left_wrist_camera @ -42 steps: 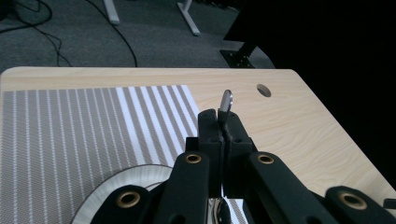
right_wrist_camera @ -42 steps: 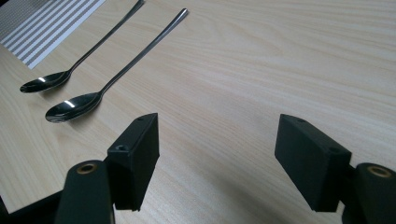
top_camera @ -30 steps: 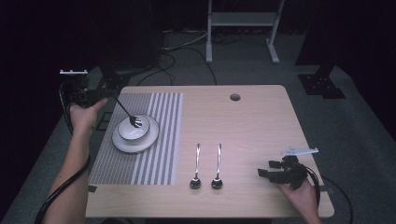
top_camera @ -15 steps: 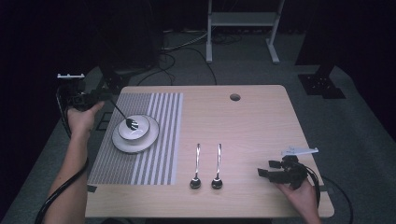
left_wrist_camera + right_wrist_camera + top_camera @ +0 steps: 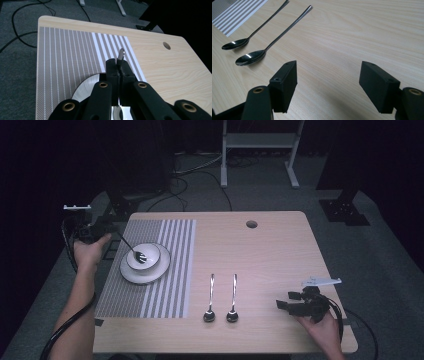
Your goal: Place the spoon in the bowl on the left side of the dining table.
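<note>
My left gripper [image 5: 111, 232] is shut on the handle of a metal fork [image 5: 131, 247] at the table's left edge. The fork slants down and its head rests inside a small white bowl [image 5: 148, 258], which sits on a white plate [image 5: 131, 276]. In the left gripper view the handle's tip [image 5: 121, 53] pokes out above the closed jaws, over the plate [image 5: 86, 88]. Two spoons [image 5: 209, 313] [image 5: 232, 313] lie side by side near the front edge. My right gripper [image 5: 281, 305] rests open on the table right of them, nothing between its jaws [image 5: 328, 75]. Both spoons [image 5: 234, 43] [image 5: 250, 56] lie ahead to its left.
A grey and white striped placemat [image 5: 170, 270] [image 5: 62, 55] covers the table's left part under the plate. A round cable hole [image 5: 251, 224] [image 5: 166, 45] is near the far edge. Bare wood lies between the spoons and the right edge. Cables trail on the floor behind.
My left gripper has drawn back a little to the left with the fork, and the fork's head has slid toward the bowl's left side. The right gripper has stayed still.
</note>
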The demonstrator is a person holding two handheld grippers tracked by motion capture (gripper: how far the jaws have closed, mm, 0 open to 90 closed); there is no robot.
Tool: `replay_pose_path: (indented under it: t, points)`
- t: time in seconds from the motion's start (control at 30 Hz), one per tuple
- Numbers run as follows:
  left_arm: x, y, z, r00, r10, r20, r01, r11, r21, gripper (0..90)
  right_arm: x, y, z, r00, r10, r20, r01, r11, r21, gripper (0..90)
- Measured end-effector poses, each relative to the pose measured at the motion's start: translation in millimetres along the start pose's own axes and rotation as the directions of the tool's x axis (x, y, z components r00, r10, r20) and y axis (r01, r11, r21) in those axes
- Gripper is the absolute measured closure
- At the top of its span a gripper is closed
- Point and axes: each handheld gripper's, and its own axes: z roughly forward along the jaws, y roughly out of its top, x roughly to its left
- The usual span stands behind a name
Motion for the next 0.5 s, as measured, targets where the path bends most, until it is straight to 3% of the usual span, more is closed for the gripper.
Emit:
replay_pose_path:
  t: [0.5]
  points:
    - [7.0, -12.3, 11.0, 0.9999, -0.015, -0.007, 0.015, 0.9997, 0.020, 88.2, 0.3, -0.1, 0.1, 1.0000, -0.001, 0.001, 0.001, 1.000, 0.003, 29.5]
